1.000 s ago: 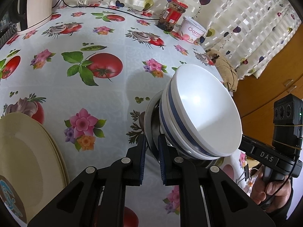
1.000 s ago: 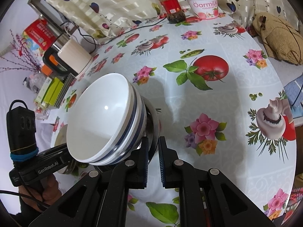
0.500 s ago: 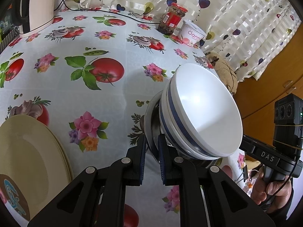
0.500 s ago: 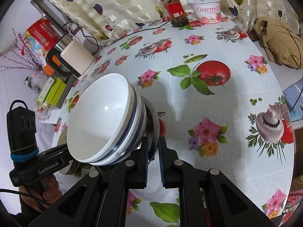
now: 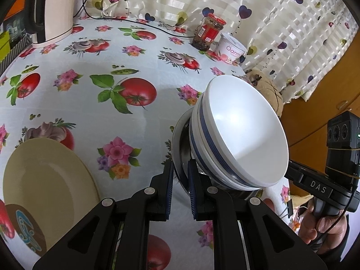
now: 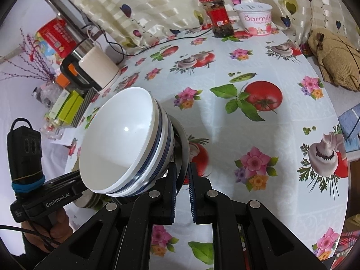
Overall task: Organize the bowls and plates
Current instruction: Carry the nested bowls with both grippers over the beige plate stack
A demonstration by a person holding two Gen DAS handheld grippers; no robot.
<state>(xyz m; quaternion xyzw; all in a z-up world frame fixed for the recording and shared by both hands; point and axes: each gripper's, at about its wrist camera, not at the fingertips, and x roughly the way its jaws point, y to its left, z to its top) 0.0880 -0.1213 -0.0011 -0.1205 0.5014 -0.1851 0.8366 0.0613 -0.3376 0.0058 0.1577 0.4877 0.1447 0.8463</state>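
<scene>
The left hand-held black two-finger gripper (image 5: 180, 175) is clamped on the thin rim of a shiny round steel dish (image 5: 177, 135), its blue-lined pads pinching the metal edge from both sides. The right hand-held black gripper (image 6: 181, 177) is likewise clenched on the opposite rim of the same steel dish (image 6: 185, 144), so the dish hangs between the two tools, raised above the tabletop and tilted. Nested inside it sits a stack of white ceramic bowls with dark blue bands (image 5: 238, 135), the glossy white hollow of the top bowl (image 6: 117, 139) facing each camera in turn. Below lies a round table covered in a white oilcloth printed with tomatoes, mushrooms and flowers (image 5: 94, 51). A cream-coloured round plate (image 5: 45, 180) rests on the cloth at the near left of the left wrist view, well apart from the held stack. At the far edge of the table, by the heart-patterned striped curtain (image 5: 258, 11), stand a red-lidded glass jar (image 6: 217, 15) and a white yoghurt tub (image 6: 255, 18), just beside each other. A cream electric kettle with a black handle (image 5: 52, 13) stands at the table's far left.
</scene>
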